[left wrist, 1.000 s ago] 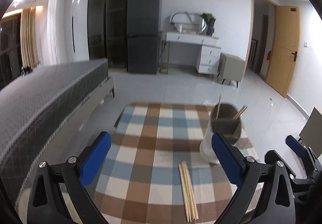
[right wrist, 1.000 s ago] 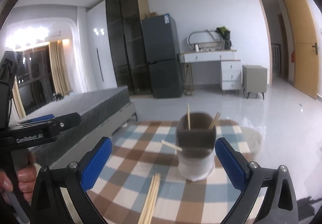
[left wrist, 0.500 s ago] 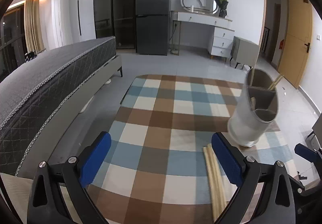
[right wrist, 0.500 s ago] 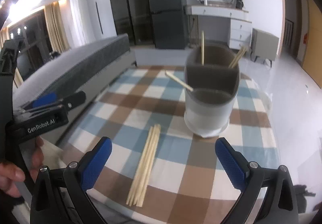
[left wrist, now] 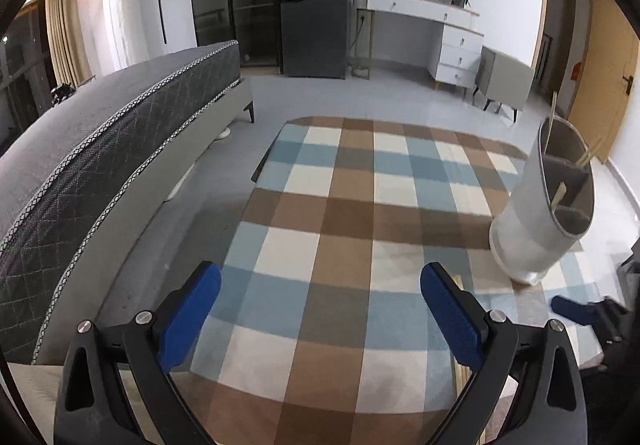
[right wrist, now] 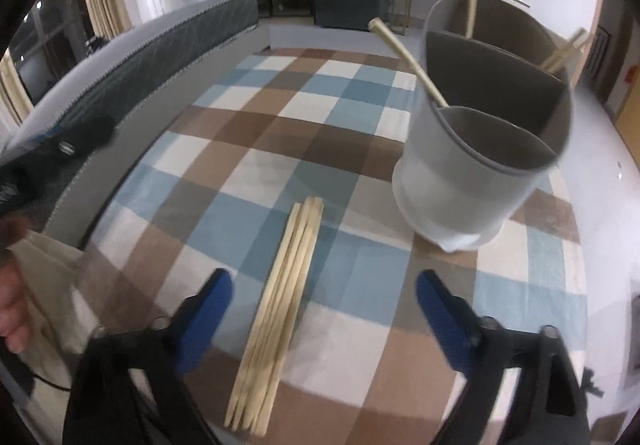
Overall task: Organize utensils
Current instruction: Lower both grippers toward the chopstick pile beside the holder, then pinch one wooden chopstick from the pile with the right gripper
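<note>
Both cameras have dipped since a second ago, and the checked tablecloth (right wrist: 280,133) now fills each view where the far wall did before. The right gripper (right wrist: 322,299) has just been narrowing its jaws; they stand apart astride the bundle of chopsticks (right wrist: 280,309), pads not touching it. That bundle lies at 6 o'clock in the right view, running toward 12, with the grey utensil holder (right wrist: 480,165) at 2 o'clock, just beside the sticks' far tips, several chopsticks standing in its compartments. The left gripper (left wrist: 320,309) is spread wide over bare cloth, nothing between its pads. In its view the holder (left wrist: 536,213) sits at 3 o'clock near the table's right edge, and open cloth runs to 12. Only the left view shows the right gripper's blue tip at 4 o'clock; only the right view shows the bundle whole, plus a hand (right wrist: 12,309) at 9 o'clock.
</note>
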A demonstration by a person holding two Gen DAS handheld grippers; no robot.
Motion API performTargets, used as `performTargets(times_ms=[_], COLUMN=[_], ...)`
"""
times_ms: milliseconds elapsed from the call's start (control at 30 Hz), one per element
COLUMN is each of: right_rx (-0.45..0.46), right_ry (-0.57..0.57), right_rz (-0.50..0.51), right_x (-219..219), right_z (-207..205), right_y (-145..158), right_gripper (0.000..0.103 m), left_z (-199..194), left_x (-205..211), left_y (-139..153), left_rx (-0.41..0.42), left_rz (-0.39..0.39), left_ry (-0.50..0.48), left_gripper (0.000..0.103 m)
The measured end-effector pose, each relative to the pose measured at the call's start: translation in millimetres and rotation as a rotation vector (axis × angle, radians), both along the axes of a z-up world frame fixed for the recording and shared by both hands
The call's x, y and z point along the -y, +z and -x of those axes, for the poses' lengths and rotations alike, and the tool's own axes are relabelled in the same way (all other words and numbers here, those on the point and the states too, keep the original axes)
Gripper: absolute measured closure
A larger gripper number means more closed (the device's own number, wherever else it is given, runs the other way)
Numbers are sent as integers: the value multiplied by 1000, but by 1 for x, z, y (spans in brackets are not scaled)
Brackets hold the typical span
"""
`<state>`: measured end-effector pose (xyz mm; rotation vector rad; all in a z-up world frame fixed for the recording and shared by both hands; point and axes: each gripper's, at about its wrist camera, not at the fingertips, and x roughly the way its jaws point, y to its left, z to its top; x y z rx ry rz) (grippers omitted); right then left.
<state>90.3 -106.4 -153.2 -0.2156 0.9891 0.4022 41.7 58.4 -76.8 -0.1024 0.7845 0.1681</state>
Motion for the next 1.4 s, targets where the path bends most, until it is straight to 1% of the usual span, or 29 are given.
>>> performTargets(times_ms=[33,67,100,167,200,233,300,367,467,533,567,633,667,700,933,1000,1033,1067,1100,1233,1367,1400], right_rx=[-15,-26,-45,-78,-88,-96,-105,-105,-121,-146,-166,-164,-164,-166,-198,-211,-213,-197,-183,-165,-210,-203], right_ry=[9,13,18,22,21,21,25,24,19,17,20,20,26,28,20,7,7,15,17,8,12,17], right_rz=[8,11,18,50,61,67,76,73,95,89,77,77,73,65,43,60,59,64,75,83,107,114], right_x=[-3,-5,-8,-14,-16,-19,-24,-28,-33,-35,-35,-36,-36,-35,-21,-16,-14,-14,-16,-22,-31,-33], right_z=[-5,-9,-15,-25,-29,-33,-39,-44,-51,-54,-55,-53,-51,-50,-29,-26,-25,-25,-26,-39,-53,-54], right_y=[-4,-6,-11,-21,-24,-27,-32,-33,-39,-43,-45,-44,-42,-41,-36,-38,-38,-36,-35,-33,-43,-43], right_gripper=[22,26,35,44,52,56,62,64,72,79,85,92,99,103,103,103,103,103,100,100,100,100], left_z=[0,-1,-1,-5,-5,-7,-8,-9,-10,-11,-12,-13,-13,-13,-13,-13,-13,-13,-13,-14,-14,-14], left_x=[-3,-6,-9,-12,-14,-15,-17,-20,-22,-24,-25,-27,-28,-29,-26,-25,-25,-25,-25,-29,-35,-37], left_y=[0,0,0,-3,-4,-5,-6,-5,-5,-5,-6,-8,-8,-8,-8,-8,-8,-8,-9,-12,-15,-16], left_rx=[1,1,-5,-18,-28,-36,-49,-53,-55,-62,-70,-82,-86,-89,-103,-106,-108,-109,-111,-126,-145,-150], left_rz=[13,17,24,36,45,52,60,73,85,95,103,121,125,130,140,142,143,144,144,147,172,180], left_ry=[9,21,30,42,50,50,55,58,62,63,63,67,71,73,61,56,56,57,59,73,88,94], left_gripper=[5,5,5,5,5,5,5,5,5,5,5,5,5,5,5,5,5,5,5,5,5,5])
